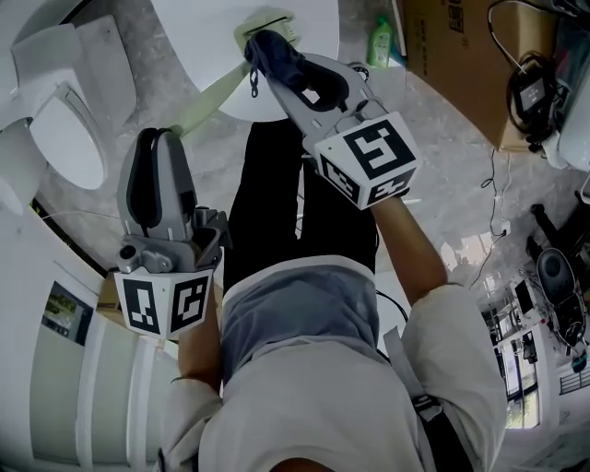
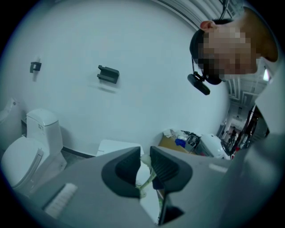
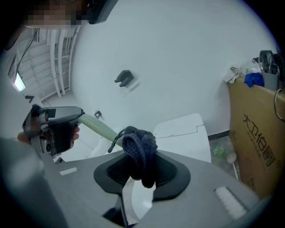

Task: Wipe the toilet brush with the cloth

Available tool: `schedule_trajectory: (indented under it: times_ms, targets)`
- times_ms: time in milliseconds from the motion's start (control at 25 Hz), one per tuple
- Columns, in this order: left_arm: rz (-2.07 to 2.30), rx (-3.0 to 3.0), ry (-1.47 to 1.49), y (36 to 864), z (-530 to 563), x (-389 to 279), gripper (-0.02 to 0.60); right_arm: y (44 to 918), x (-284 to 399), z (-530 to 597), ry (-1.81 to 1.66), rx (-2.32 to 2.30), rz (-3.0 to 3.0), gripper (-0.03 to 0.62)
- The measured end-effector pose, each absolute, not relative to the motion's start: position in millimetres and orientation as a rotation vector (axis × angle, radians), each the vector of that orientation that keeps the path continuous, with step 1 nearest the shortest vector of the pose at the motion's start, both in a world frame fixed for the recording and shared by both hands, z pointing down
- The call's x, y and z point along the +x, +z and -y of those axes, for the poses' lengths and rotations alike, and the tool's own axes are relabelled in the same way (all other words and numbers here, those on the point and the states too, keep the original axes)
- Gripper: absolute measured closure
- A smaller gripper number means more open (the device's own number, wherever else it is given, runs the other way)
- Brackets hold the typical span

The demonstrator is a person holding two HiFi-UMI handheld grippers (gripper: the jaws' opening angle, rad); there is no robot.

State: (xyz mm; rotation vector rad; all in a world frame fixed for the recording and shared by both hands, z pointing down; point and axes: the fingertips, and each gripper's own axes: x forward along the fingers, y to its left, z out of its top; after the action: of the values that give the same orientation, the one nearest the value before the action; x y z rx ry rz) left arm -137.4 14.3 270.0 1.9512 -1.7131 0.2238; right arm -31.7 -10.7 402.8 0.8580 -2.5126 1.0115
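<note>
The toilet brush has a pale green handle (image 1: 214, 95) that slants up to its head (image 1: 267, 22) over a white unit. My left gripper (image 1: 171, 135) is shut on the handle's lower end; in the left gripper view the handle (image 2: 148, 181) runs between the nearly closed jaws of that gripper (image 2: 144, 156). My right gripper (image 1: 269, 57) is shut on a bunched dark blue cloth (image 1: 275, 53), which is pressed against the handle just below the head. In the right gripper view the cloth (image 3: 140, 149) bulges out of the right gripper (image 3: 141, 165) and lies on the handle (image 3: 100, 128).
A white toilet (image 1: 64, 138) stands at the left, and shows again as the toilet (image 2: 26, 147). The white unit (image 1: 212, 37) lies under the brush head. A green bottle (image 1: 381, 41) and a cardboard box (image 1: 452, 55) stand at the right, with cables (image 1: 502, 198) on the floor.
</note>
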Motion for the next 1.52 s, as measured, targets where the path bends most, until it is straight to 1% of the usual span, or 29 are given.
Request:
schedule_trajectory:
  times_ms: [360, 880, 1520]
  targets:
    - [1.765, 1.969, 0.272, 270.5, -17.6, -137.2, 0.581, 424.9, -30.6, 13.3, 1.034, 0.826, 2.496, 0.487]
    - [1.791, 1.975, 0.249, 271.9, -22.2, -137.9, 0.581, 453.9, -30.2, 18.6, 1.062, 0.766, 2.483, 0.487]
    - [1.783, 2.001, 0.203, 272.2, -22.3, -139.3, 0.581, 500.3, -30.6, 21.7, 1.214, 0.777, 2.399, 0.487]
